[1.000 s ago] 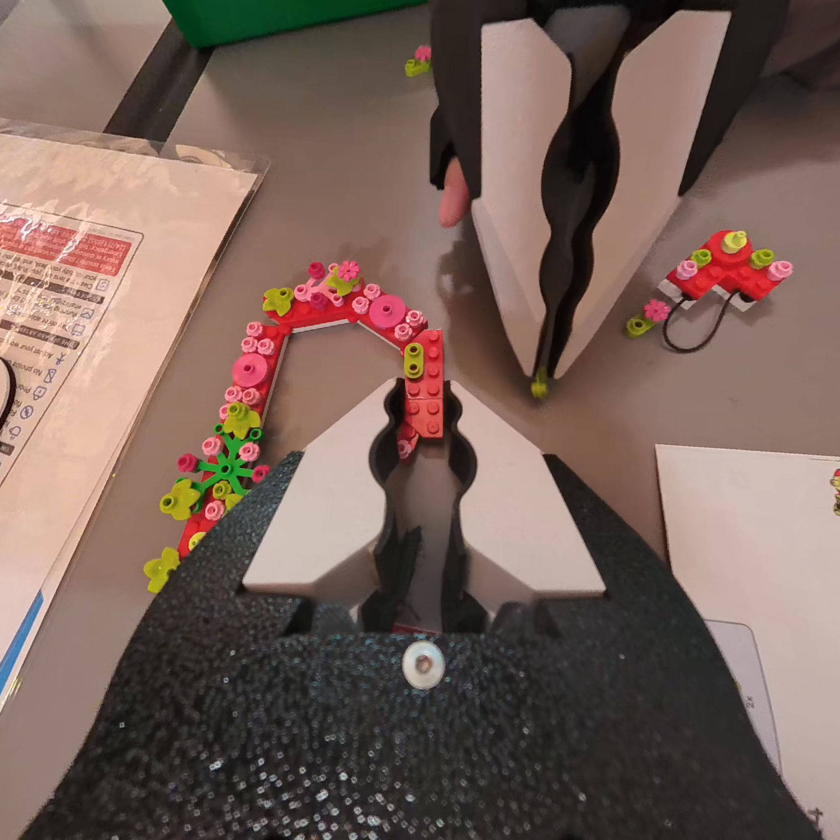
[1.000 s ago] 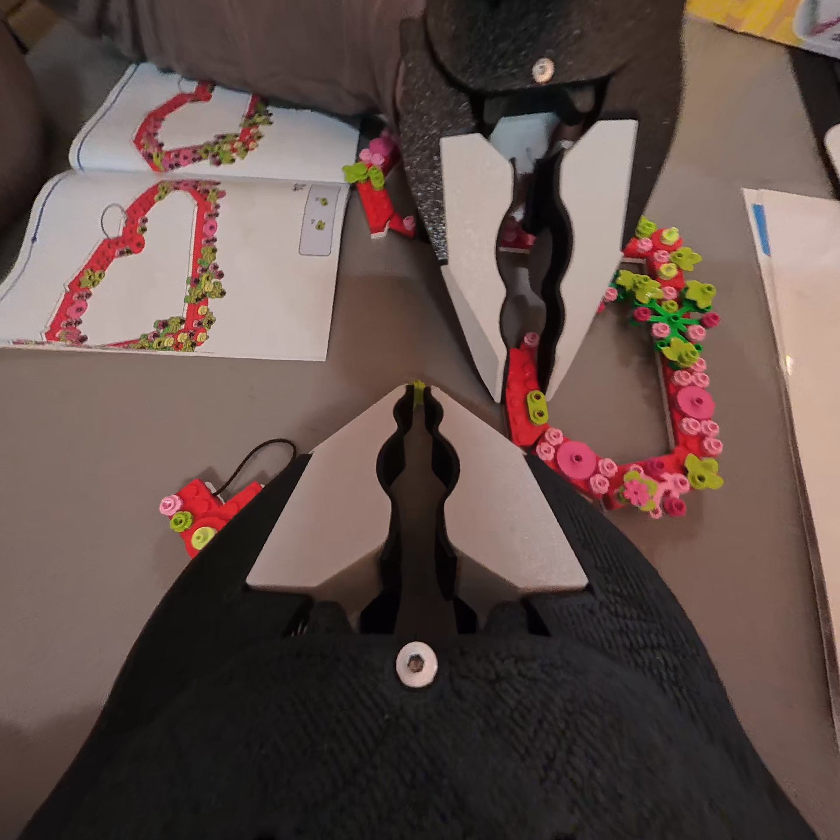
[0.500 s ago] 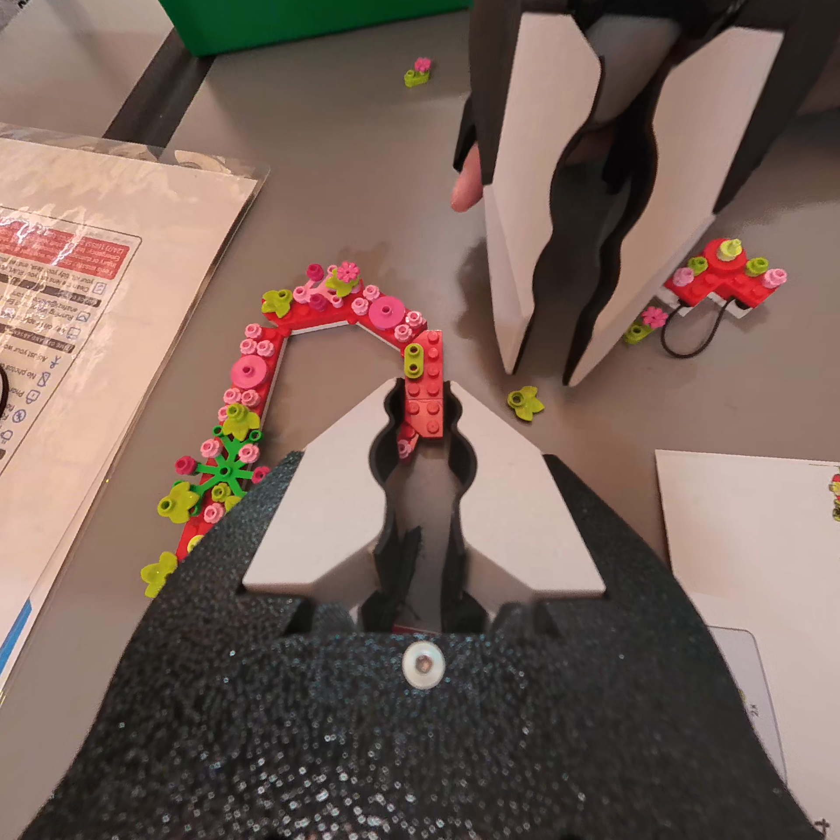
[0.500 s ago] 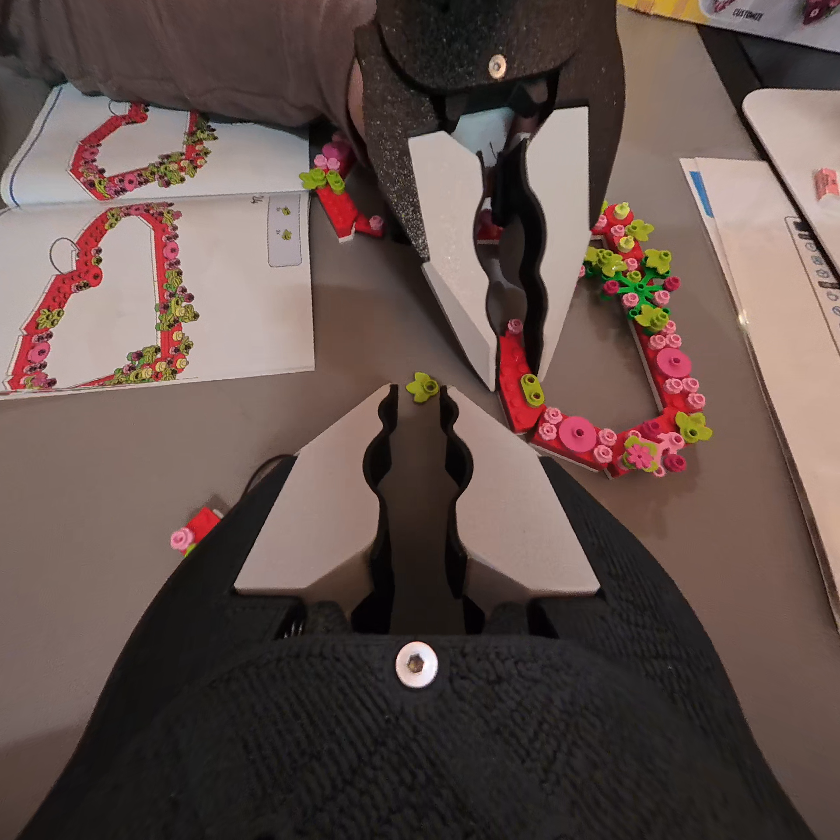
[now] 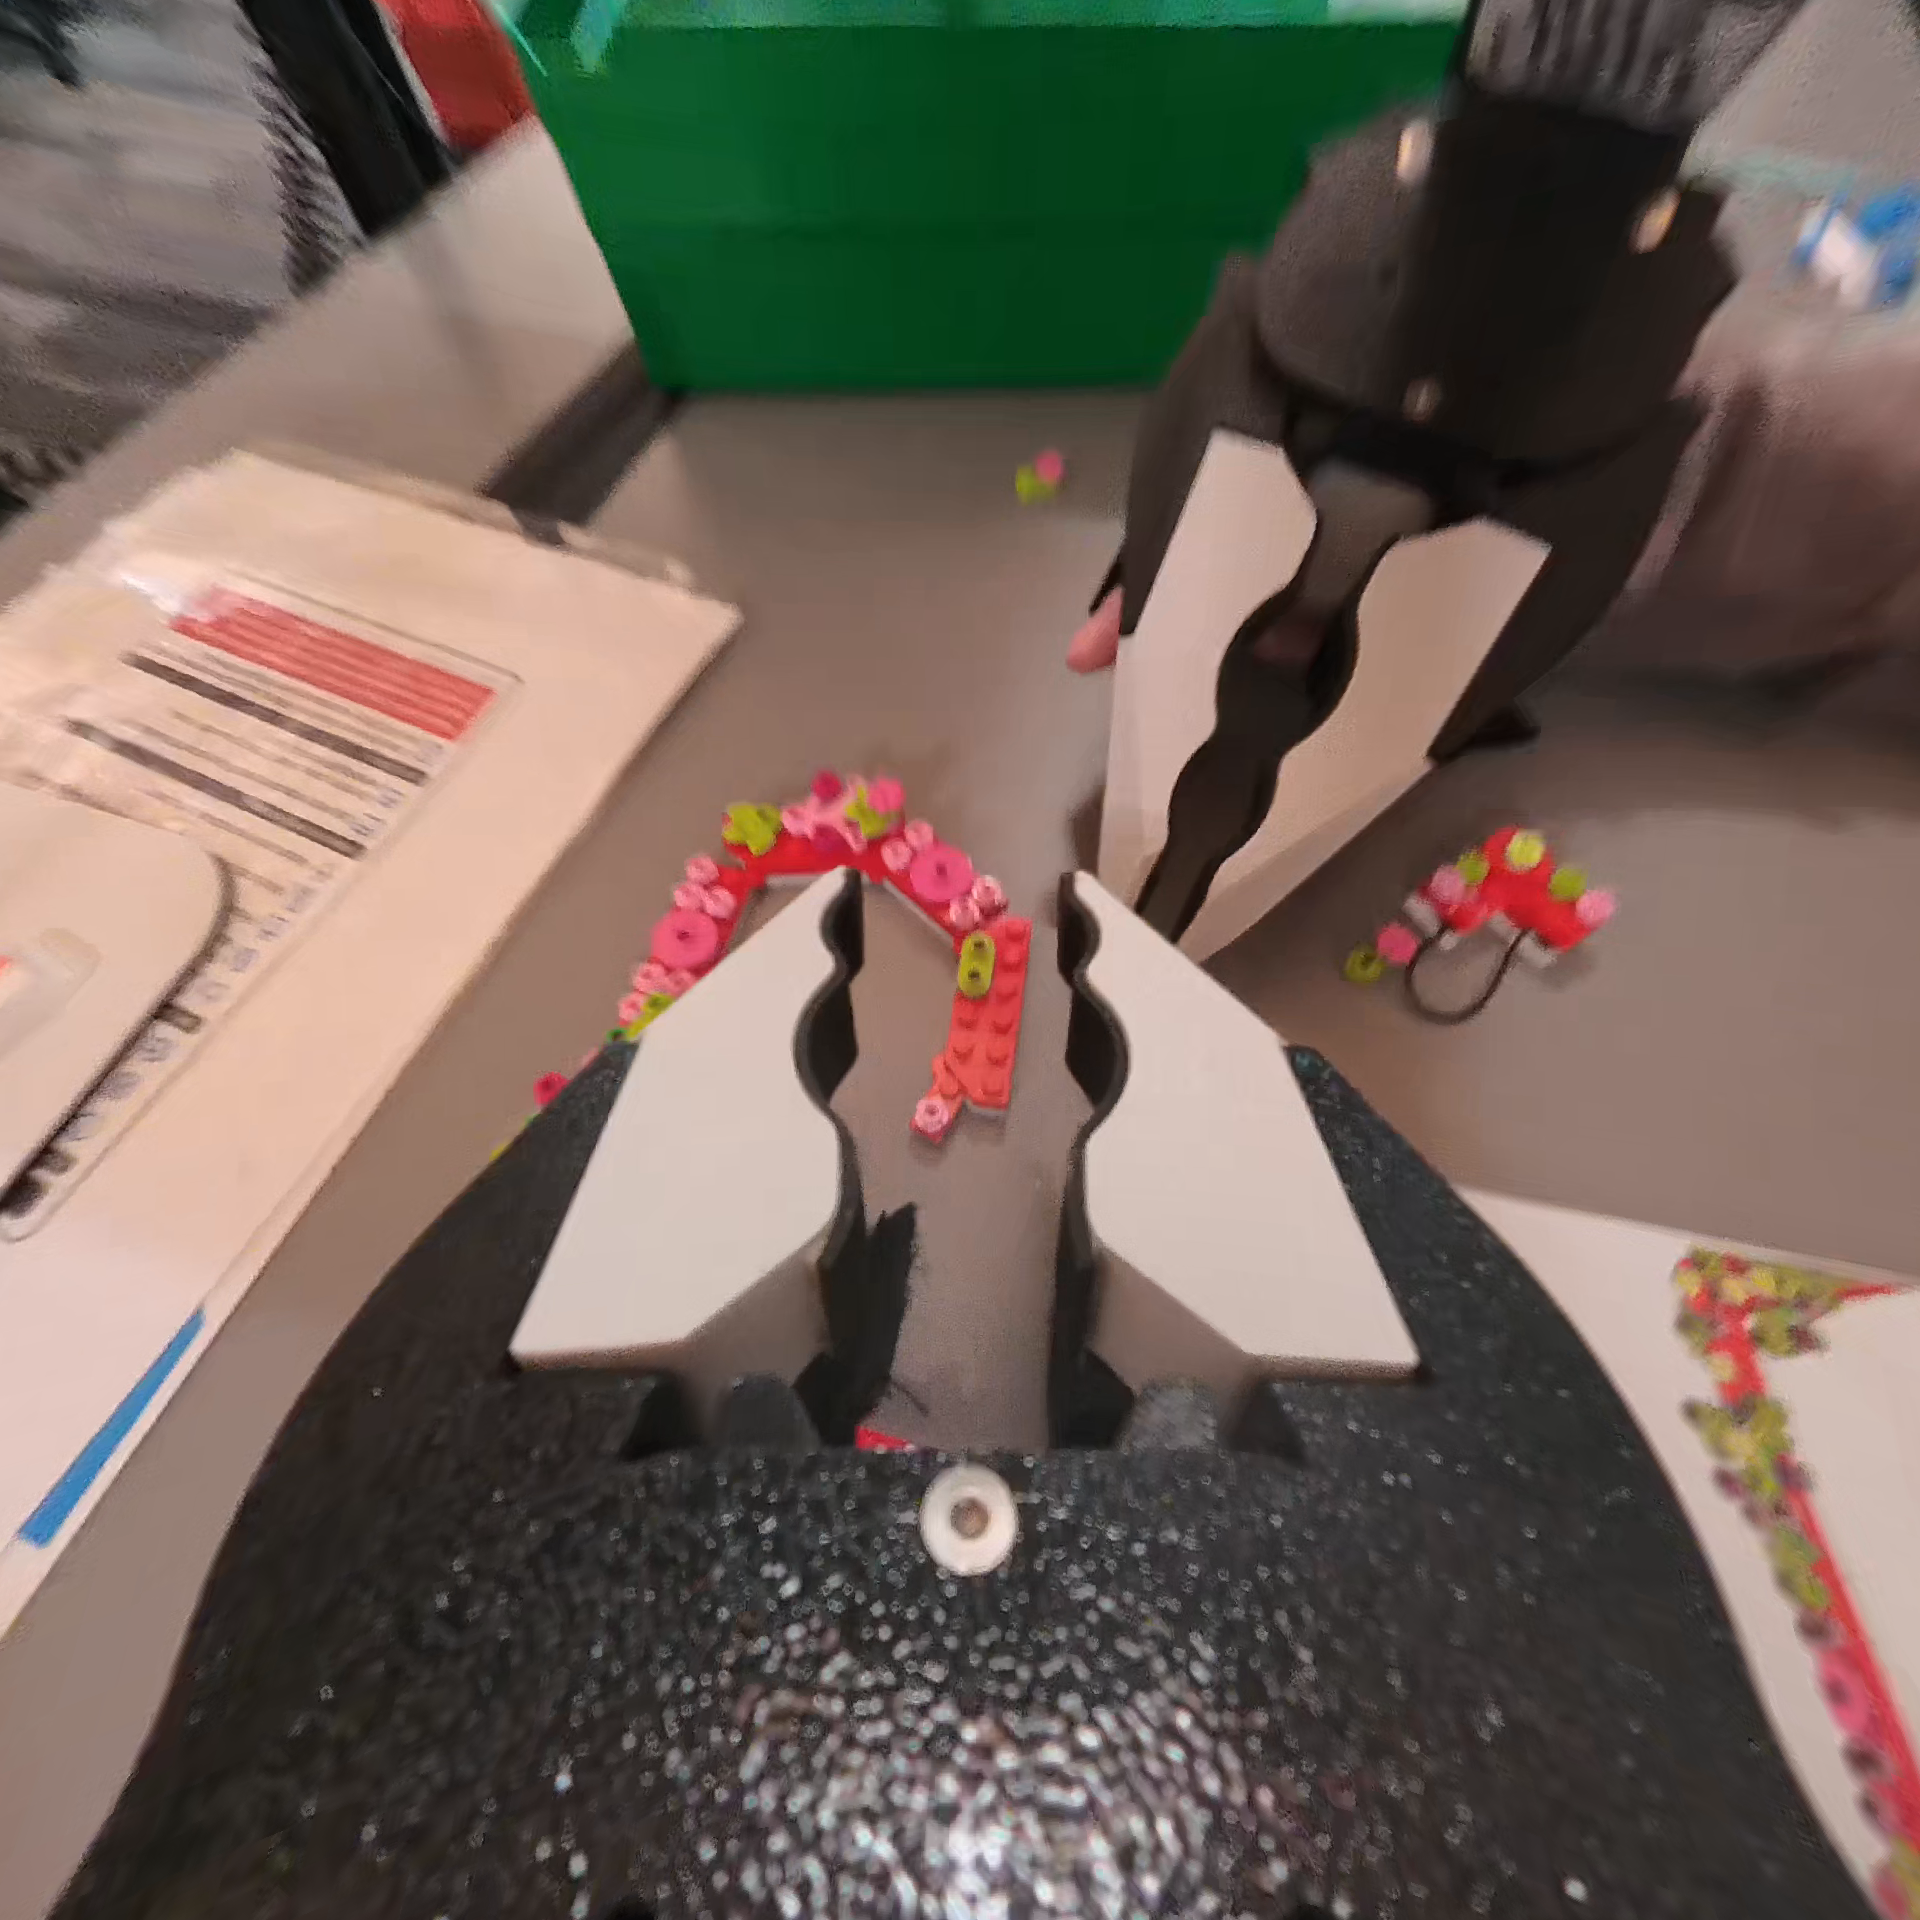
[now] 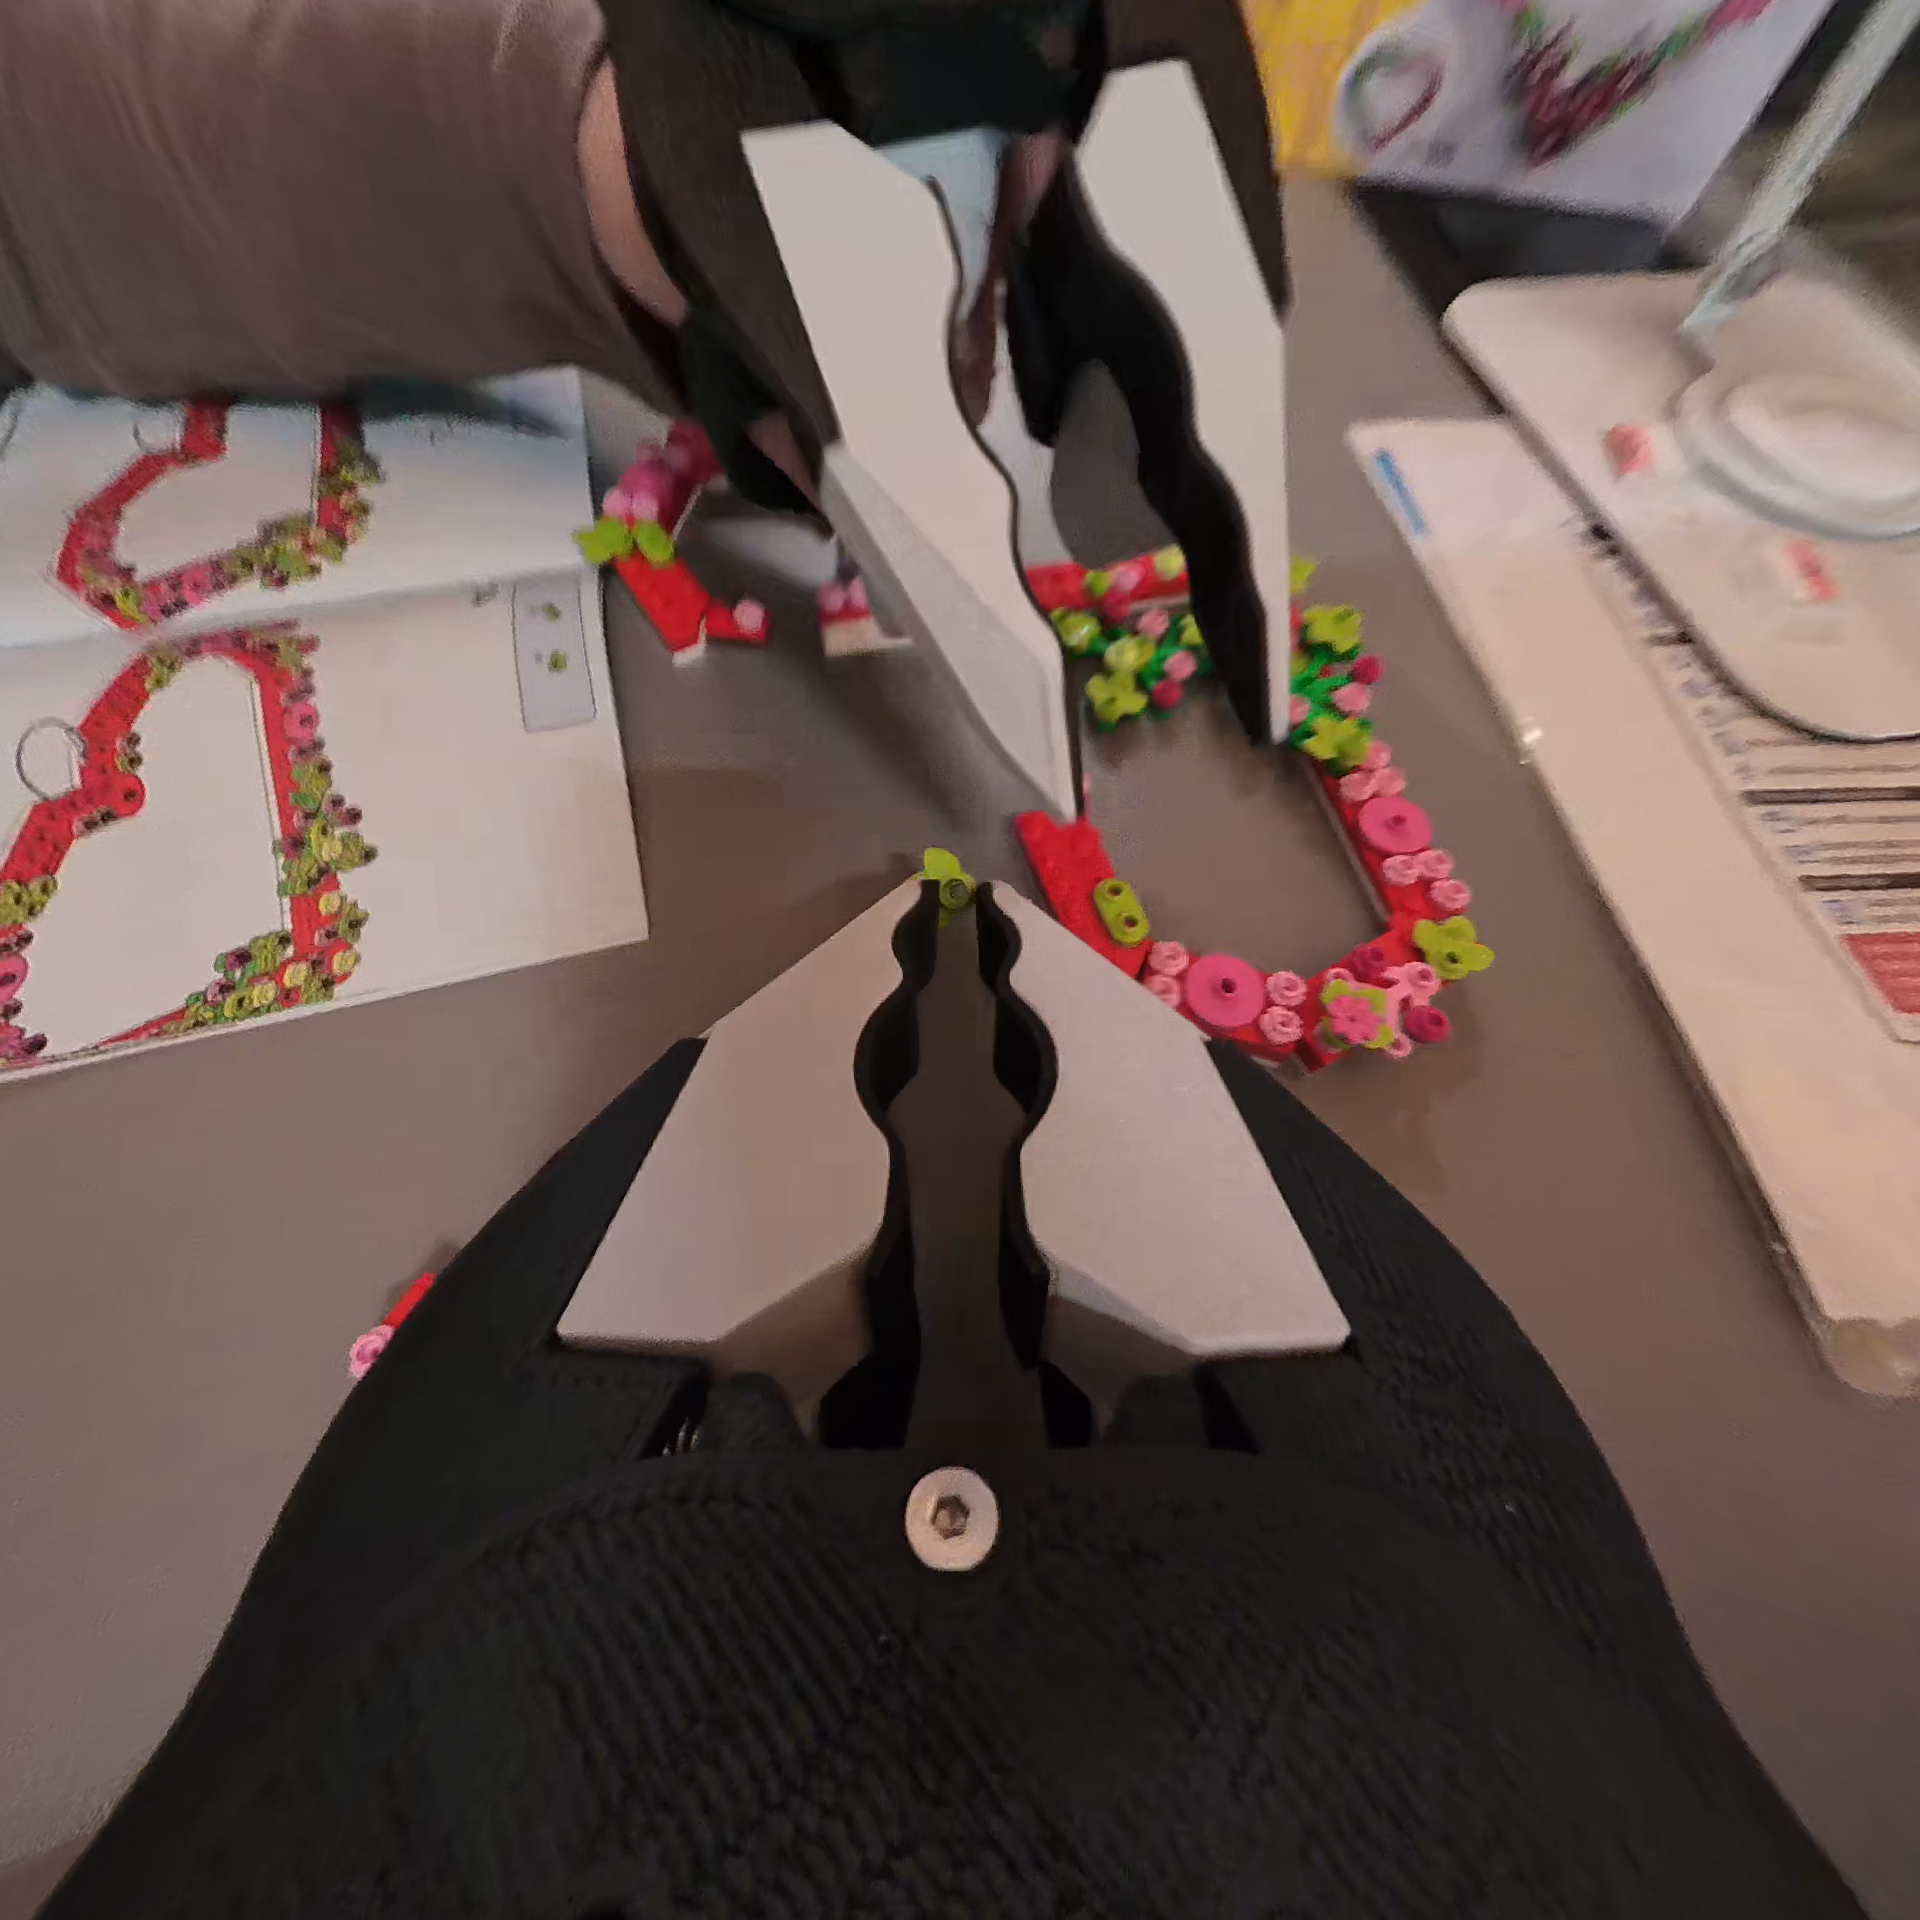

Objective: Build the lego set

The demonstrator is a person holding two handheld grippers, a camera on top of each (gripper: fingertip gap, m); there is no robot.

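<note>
The red heart-shaped lego frame [image 5: 987,1029] with pink flowers and lime leaves lies flat on the grey table. My left gripper [image 5: 958,883] is open and empty, its jaws standing wide on either side of the frame's red strip, clear of it. In the right wrist view the left gripper [image 6: 1164,769] hangs above the frame [image 6: 1081,862]. My right gripper [image 6: 951,894] is shut on a small lime leaf piece [image 6: 945,878] at its fingertips, just beside the frame's open end. In the left wrist view the right gripper [image 5: 1169,920] points down at the table, and the leaf is hidden.
A small red sub-assembly with a black cord [image 5: 1496,904] lies to the right. Another red piece with flowers [image 6: 665,592] lies by the open instruction booklet [image 6: 416,779]. A laminated sheet [image 5: 312,779], a green bin [image 5: 987,208] and a loose flower piece [image 5: 1039,478] border the work area. The left gripper's tips are roughly 5 cm from the right gripper's.
My left gripper has opened, let go of the red frame and drawn back. My right gripper let the lime leaf drop to the table, then shut on it again.
</note>
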